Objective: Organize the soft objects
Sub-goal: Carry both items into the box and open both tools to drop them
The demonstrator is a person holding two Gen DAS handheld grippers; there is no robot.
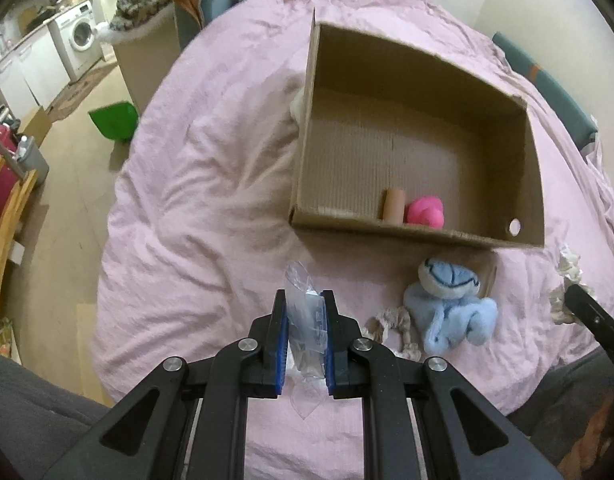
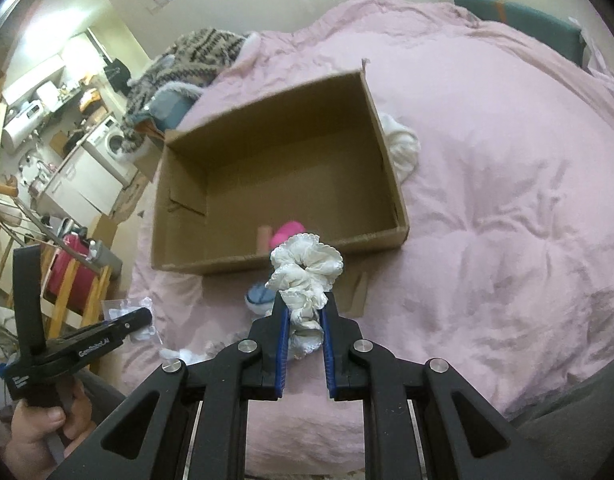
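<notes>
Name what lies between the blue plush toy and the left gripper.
In the left wrist view, a frayed beige rope toy lies between the blue plush toy and the left gripper.

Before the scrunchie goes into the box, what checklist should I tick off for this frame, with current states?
1. Right gripper shut on the white scrunchie: ok.
2. Left gripper shut on the clear bag: ok.
3. Box open on top, with bare floor: ok.
4. Pink toy and tan roll sit by the near wall, leaving room behind them: ok.
5. Scrunchie over the box opening: not ok; it hangs before the near wall.
6. Blue plush and rope toy boxed: not ok; both lie on the pink cover.
</notes>
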